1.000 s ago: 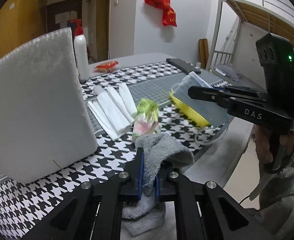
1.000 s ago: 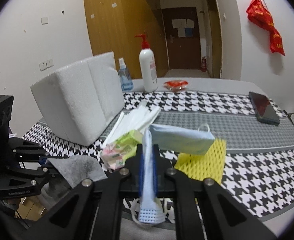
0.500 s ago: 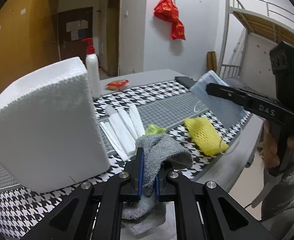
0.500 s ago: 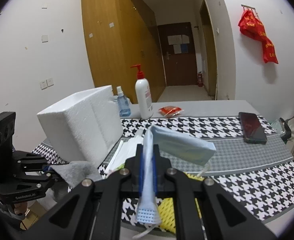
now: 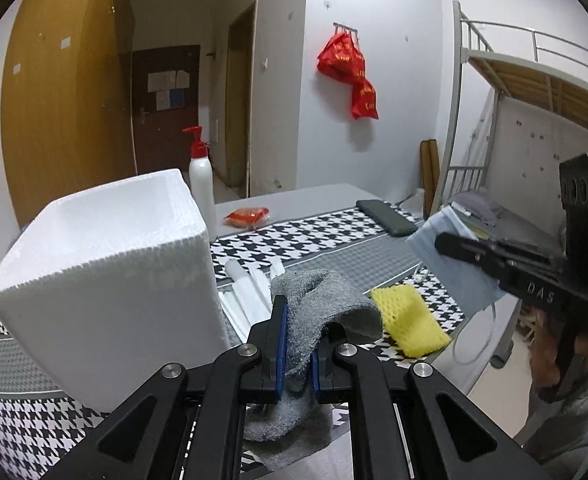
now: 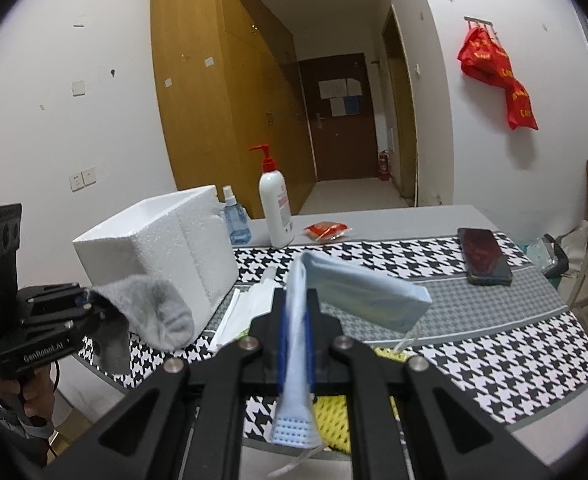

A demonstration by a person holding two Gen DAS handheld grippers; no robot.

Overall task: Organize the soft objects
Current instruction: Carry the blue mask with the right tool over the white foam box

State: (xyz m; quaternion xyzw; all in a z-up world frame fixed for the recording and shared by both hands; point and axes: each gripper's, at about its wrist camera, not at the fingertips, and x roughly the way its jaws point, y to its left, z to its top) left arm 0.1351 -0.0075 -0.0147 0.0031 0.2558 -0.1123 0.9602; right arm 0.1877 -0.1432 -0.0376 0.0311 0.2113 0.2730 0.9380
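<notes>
My left gripper (image 5: 297, 312) is shut on a grey sock (image 5: 326, 304) and holds it above the table's front edge; the sock also shows in the right wrist view (image 6: 149, 312). My right gripper (image 6: 296, 300) is shut on a light blue face mask (image 6: 358, 292) held above the table; the mask also shows in the left wrist view (image 5: 450, 276). An open white foam box (image 5: 105, 264) stands on the table at the left, and shows in the right wrist view (image 6: 165, 248). A yellow foam net (image 5: 410, 320) lies below the grippers.
White foam sleeves (image 5: 245, 292) lie beside the box. A pump bottle (image 6: 275, 208), a blue spray bottle (image 6: 235, 222), a red packet (image 6: 328, 230) and a dark phone (image 6: 484, 256) are farther back on the houndstooth cloth (image 6: 494, 344). A bunk bed frame (image 5: 534, 88) stands at the right.
Both grippers have risen with the sock and the mask. The views now look down over the box's open top. The green snack packet is out of sight.
</notes>
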